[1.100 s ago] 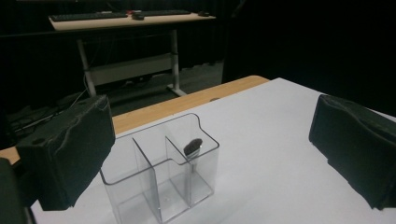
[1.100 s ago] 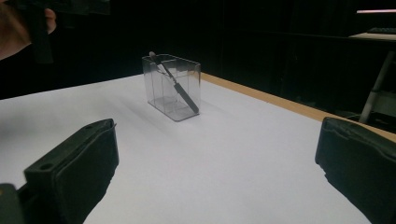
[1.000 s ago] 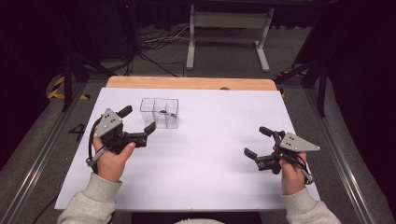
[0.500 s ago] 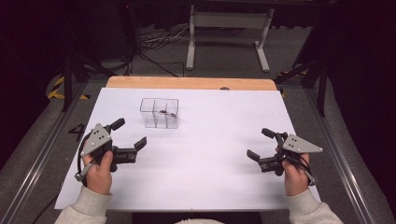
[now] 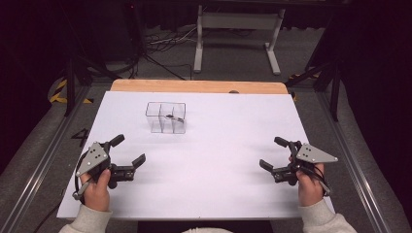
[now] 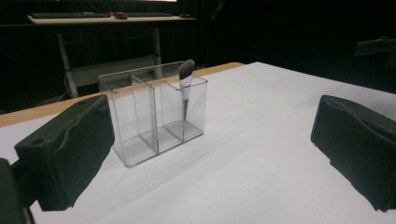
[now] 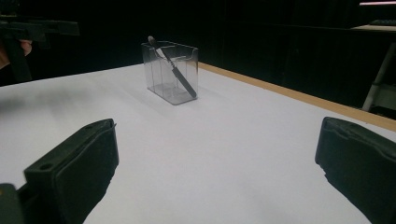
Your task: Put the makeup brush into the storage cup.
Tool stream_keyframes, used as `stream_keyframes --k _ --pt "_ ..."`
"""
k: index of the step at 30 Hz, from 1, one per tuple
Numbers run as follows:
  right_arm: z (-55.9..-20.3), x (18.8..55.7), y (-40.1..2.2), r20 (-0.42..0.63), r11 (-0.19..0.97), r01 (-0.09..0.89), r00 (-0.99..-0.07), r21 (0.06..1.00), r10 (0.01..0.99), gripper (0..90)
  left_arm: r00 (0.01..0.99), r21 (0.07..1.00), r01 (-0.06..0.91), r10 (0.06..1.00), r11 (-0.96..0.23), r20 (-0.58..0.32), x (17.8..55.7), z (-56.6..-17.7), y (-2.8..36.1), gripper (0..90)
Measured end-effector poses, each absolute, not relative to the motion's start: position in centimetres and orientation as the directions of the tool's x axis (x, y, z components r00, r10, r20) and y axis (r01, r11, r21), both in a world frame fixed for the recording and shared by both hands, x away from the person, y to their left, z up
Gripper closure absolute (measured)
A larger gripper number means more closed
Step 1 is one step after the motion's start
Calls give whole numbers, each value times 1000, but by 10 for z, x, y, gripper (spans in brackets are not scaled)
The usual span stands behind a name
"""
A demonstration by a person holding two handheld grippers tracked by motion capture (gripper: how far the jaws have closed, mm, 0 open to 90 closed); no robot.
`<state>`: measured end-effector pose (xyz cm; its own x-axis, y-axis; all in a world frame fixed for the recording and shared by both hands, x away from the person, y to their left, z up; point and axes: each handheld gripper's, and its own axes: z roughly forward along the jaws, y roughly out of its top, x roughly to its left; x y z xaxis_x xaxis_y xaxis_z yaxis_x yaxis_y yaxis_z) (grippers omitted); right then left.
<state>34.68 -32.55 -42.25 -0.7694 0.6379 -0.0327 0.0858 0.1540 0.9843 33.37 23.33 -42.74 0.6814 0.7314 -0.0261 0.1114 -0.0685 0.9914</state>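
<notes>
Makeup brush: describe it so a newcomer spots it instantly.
On the white table sheet, toward the far edge, stands a clear divided organizer. The makeup brush leans inside one of its end compartments, bristles up; the other compartments look empty.

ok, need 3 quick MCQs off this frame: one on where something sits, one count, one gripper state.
1. Where is the makeup brush?
A. In an end compartment of the clear organizer
B. Flat on the white sheet
C. In the left gripper

2. How many compartments does the organizer have?
A. One
B. Three
C. Five

3. What state are the left gripper and right gripper in?
A. Both shut on the brush
B. Both open, holding nothing
C. Left shut, right open

Answers:
1 A: the brush leans inside an end section.
2 B: two dividers show in the left gripper view.
3 B: jaws stand wide apart over bare sheet.
</notes>
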Motion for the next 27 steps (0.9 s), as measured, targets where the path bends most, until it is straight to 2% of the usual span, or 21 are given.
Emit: stream_keyframes --k 7,12,19,27 --pt "-428 347 -326 -31 158 89 -774 983 632 0 689 990 103 725 -93 -3 330 -437 235 2" --pt "-433 346 -327 -32 159 91 -770 983 637 0 675 985 138 738 -106 -15 336 -450 241 2" --pt "-439 347 -326 -36 180 102 -774 978 632 0 685 983 122 729 -140 19 338 -458 243 8" --pt "-444 348 -329 -12 162 121 -766 979 642 0 697 984 132 717 -119 -7 340 -462 241 7"
